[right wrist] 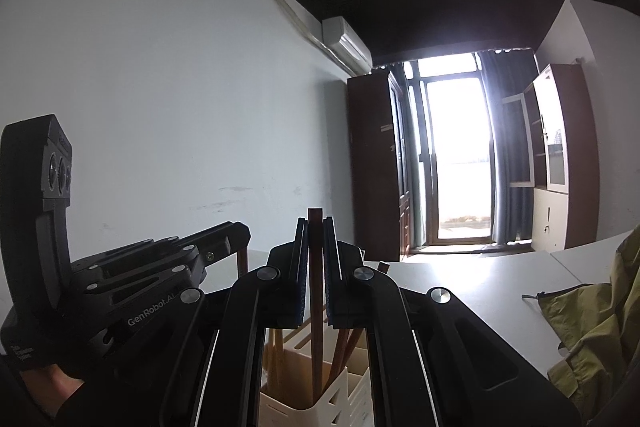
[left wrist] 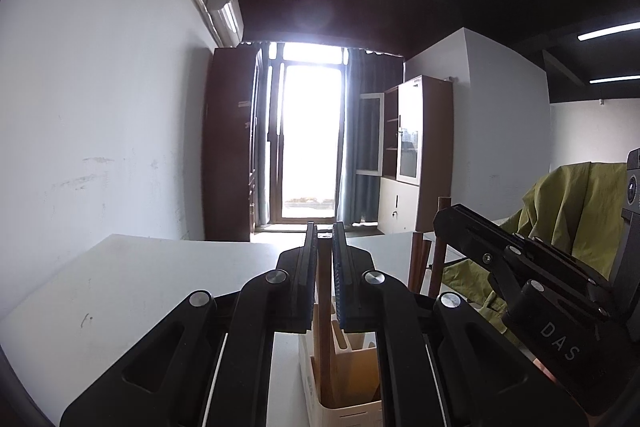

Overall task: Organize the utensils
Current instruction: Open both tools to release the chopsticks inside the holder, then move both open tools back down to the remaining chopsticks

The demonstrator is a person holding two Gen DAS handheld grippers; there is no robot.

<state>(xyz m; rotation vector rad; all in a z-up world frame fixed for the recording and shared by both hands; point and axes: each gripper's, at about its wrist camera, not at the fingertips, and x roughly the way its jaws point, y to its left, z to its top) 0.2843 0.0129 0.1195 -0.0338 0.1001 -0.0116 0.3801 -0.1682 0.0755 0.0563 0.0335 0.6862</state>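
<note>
My right tongs (right wrist: 316, 227): clamped on one dark chopstick (right wrist: 316, 287), upright, its lower end in the cream holder (right wrist: 304, 399) directly below
My left tongs (left wrist: 325, 231): pinched on a second stick (left wrist: 323, 307), also upright over the holder (left wrist: 348, 411)
Nearer hand: cannot tell
Count: two held sticks; about three more lean inside; one holder

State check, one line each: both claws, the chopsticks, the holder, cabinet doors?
Left claw: shut on a brown chopstick, upright.
Right claw: shut on a dark chopstick, upright, lower end in the holder.
Holder: upright, holds several sticks.
Cabinet glass door: open.
</note>
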